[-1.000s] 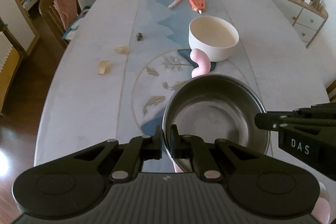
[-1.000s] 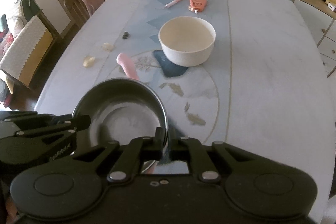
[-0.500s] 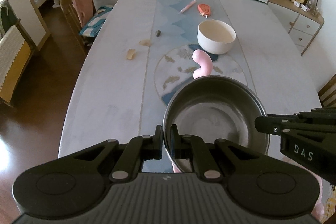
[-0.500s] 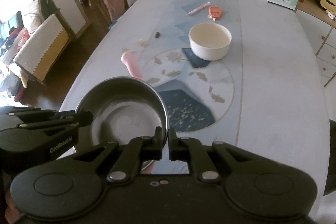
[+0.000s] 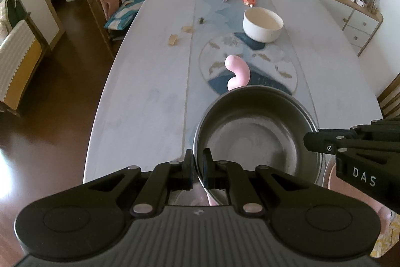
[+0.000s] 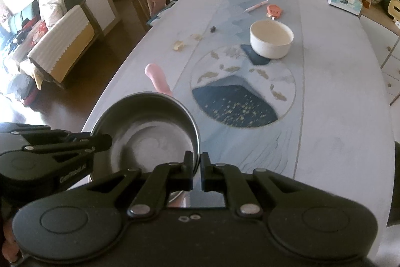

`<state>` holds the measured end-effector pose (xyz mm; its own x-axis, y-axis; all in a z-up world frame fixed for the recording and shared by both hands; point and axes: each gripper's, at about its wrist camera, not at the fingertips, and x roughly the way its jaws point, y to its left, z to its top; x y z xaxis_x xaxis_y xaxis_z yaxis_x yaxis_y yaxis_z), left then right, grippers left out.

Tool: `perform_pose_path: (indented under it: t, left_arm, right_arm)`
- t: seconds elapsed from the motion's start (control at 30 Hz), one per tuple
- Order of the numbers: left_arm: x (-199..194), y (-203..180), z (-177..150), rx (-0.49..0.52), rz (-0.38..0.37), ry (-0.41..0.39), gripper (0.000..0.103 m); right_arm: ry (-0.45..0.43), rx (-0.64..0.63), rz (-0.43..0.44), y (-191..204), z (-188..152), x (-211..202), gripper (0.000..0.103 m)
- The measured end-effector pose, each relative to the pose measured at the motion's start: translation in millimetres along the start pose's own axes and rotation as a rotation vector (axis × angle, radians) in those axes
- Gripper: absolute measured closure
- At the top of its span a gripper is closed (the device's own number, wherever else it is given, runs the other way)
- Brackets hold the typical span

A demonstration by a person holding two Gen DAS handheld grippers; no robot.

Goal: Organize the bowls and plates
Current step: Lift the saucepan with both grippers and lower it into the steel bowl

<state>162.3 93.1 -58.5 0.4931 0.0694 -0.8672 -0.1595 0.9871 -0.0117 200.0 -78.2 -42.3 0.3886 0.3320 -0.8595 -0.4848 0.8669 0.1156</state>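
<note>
Pinching steel bowl [image 5: 255,134] rim both sides, hand-held grippers [image 5: 198,162] [image 6: 197,163]; mouth up, level.

Both tools are matte black plastic. The left gripper [image 5: 198,164] has two rounded lobes, a ribbed body and silver pivot pins along its linkage arms. The right gripper [image 6: 196,167] is built alike, with smooth casing; its side carries white letters "DAS".

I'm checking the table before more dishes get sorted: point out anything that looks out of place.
Small tan scraps and a dark crumb lie loose on the pale tablecloth, left of the white ceramic bowl. They look like leftover litter.
</note>
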Motion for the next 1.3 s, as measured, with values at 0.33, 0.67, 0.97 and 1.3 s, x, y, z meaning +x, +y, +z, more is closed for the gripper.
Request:
perform_pose_path:
  t: [0.33,0.67,0.97,1.3]
  left_arm:
    - [6,20,-40,-0.013,0.004,0.055,0.097]
    - [32,26,-67,-0.010,0.024,0.113,0.097]
    - [48,28,-71,-0.001,0.033,0.135,0.097]
    - [58,32,-74,-0.004,0.032,0.165,0.097]
  right_arm:
    - [0.055,-0.004,0.026,28,-33,14,0.097]
    - [0.123,0.010,0.027,40,-59,38,0.096]
    - [0.149,0.024,0.024,42,-65,54,0.096]
    - [0.191,0.024,0.027,46,-70,68,0.096]
